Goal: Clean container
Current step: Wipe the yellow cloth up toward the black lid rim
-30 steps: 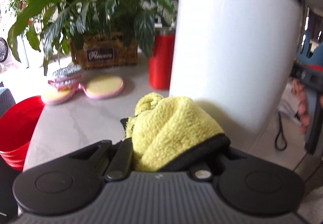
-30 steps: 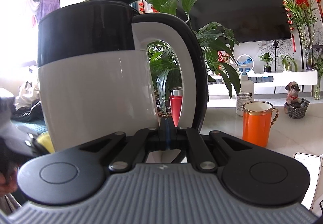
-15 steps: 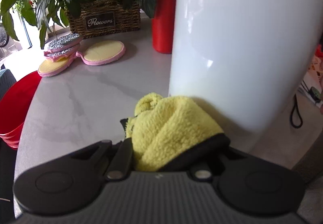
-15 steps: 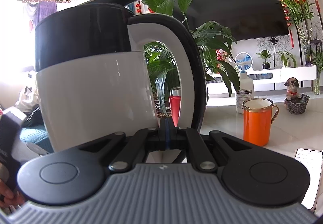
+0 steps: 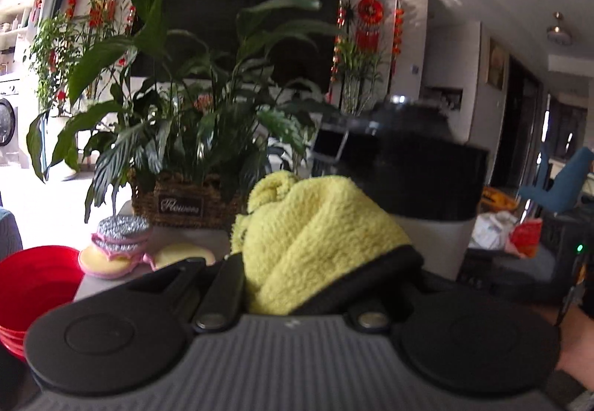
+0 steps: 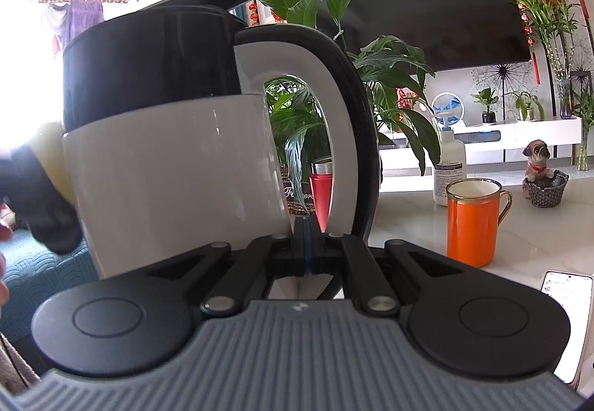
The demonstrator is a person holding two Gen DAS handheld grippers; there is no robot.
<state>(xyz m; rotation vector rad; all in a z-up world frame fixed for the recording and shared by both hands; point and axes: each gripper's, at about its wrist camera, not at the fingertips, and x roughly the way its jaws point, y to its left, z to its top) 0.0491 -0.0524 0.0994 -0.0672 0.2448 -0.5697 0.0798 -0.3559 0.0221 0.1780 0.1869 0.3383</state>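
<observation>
Centrally, gripping the kettle point(image 6: 178, 151) handle — right gripper point(image 6: 305, 244) pinched tight, pads hiding behind linkage. Clamping the yellow cloth point(image 5: 315, 236) in the left gripper point(image 5: 319, 262) — fingertips smothered, kettle base cut off.

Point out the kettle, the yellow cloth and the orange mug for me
kettle point(image 6: 167, 173), right wrist view, white side of its body.
yellow cloth point(image 5: 315, 233), left wrist view, middle of the bundle.
orange mug point(image 6: 470, 229), right wrist view, its front wall.

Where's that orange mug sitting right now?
In the right wrist view, the orange mug stands on the pale table at the right, just in front of the white pump bottle, with the kettle to its left.
</observation>
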